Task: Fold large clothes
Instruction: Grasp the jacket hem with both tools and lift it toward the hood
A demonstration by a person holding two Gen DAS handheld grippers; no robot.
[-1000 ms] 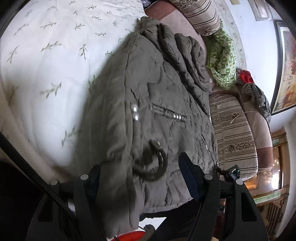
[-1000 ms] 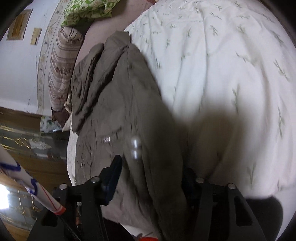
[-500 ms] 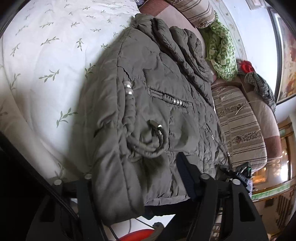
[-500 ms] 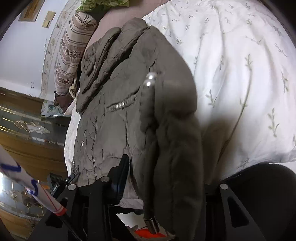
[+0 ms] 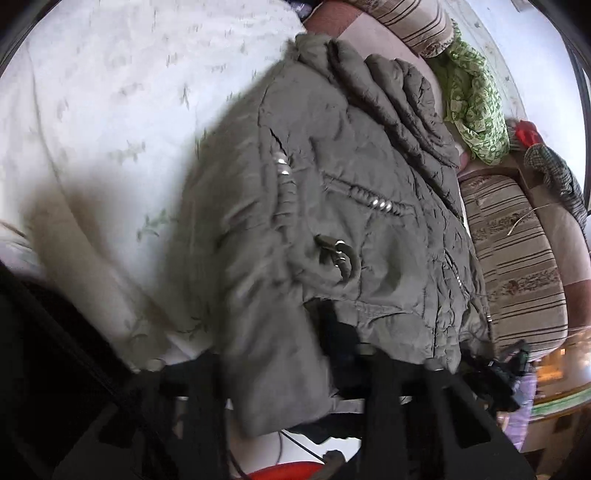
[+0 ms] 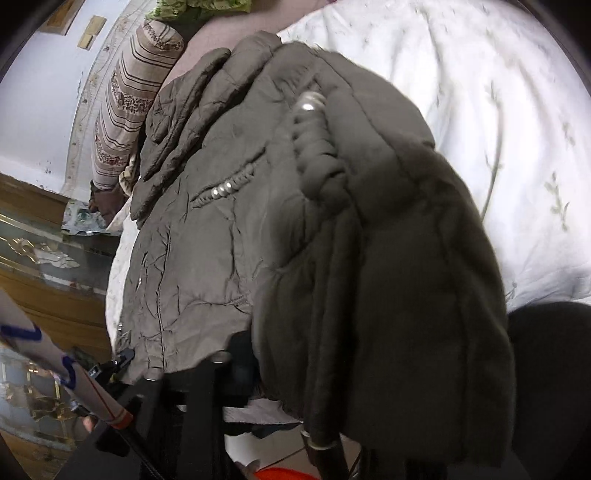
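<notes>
Two grippers are seen closing on the near hem of an olive-grey padded jacket [image 5: 369,206], which lies on a white bedspread [image 5: 110,110] printed with small green sprigs. A second ago the jaws of both stood well apart around the hem; now they are drawn in. The left gripper [image 5: 291,354] is nearly together, with a thick fold of the hem bunched between its jaws. The right gripper [image 6: 314,373] is narrowing on another bunched fold, though its far finger is hidden behind the cloth. The hem, flat on the bed a second ago, is now gathered and slightly raised at both grips. It is judged that the near edge has just been secured, so that the lower part can be carried over toward the collar for a fold.

Beyond the jacket, a striped bolster cushion [image 5: 417,22] and a green patterned cloth [image 5: 476,110] are seen at the head of the bed. A striped sofa arm [image 5: 517,258] is just beside the jacket. A loose drawstring with metal tips [image 5: 340,258] lies on the jacket front and could be caught in the fold. The crumpled sleeve [image 6: 192,107] near the collar is judged a likely lump under the fold.
</notes>
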